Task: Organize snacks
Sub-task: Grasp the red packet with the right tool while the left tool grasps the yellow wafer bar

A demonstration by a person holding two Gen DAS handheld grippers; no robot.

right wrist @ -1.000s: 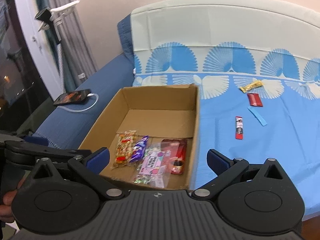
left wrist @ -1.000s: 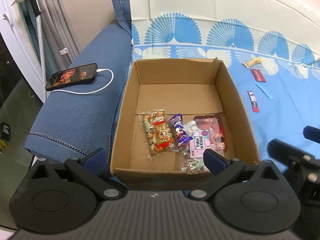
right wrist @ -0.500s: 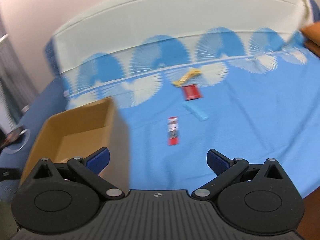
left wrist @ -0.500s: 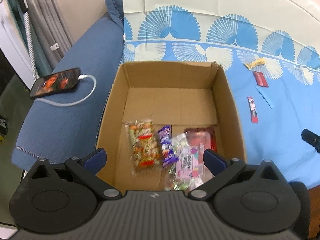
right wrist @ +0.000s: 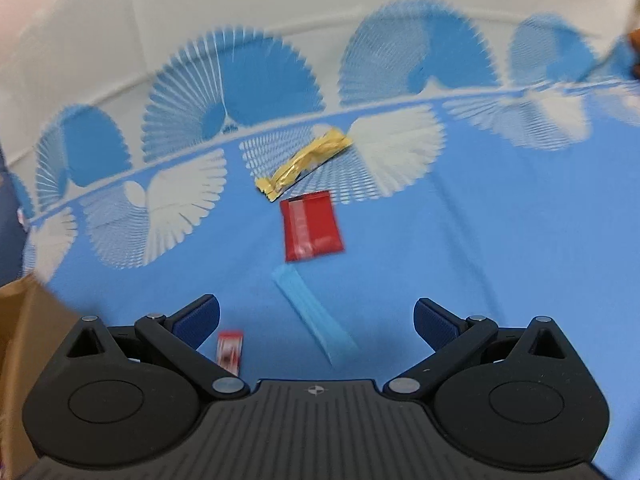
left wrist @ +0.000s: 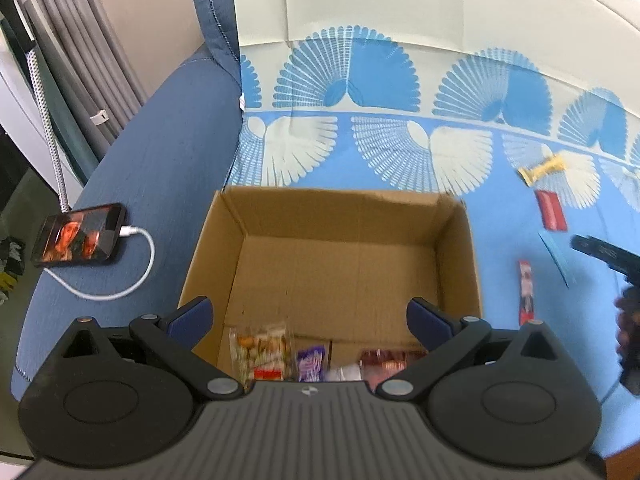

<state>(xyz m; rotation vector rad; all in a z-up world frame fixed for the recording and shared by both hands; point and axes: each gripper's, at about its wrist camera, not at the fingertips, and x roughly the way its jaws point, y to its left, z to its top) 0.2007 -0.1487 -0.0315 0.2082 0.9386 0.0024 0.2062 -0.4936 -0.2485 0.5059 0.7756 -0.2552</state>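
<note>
Where fingers (right wrist: 208, 316) gape, blue sachet (right wrist: 314, 318) between.

Phone (left wrist: 79, 235): lit screen, flat on the dark blue sofa arm (left wrist: 160, 140).
Cable (left wrist: 120, 280): white, plugged into phone (looping toward the seat).
Curtain (left wrist: 80, 44): grey, far left.

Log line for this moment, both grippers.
left gripper open over box | right gripper open above blue stick | nothing held

Blue fan-patterned sheet (right wrist: 440, 260), red packet (right wrist: 311, 225), gold wrapper (right wrist: 304, 164), brown box (left wrist: 340, 264)
</note>
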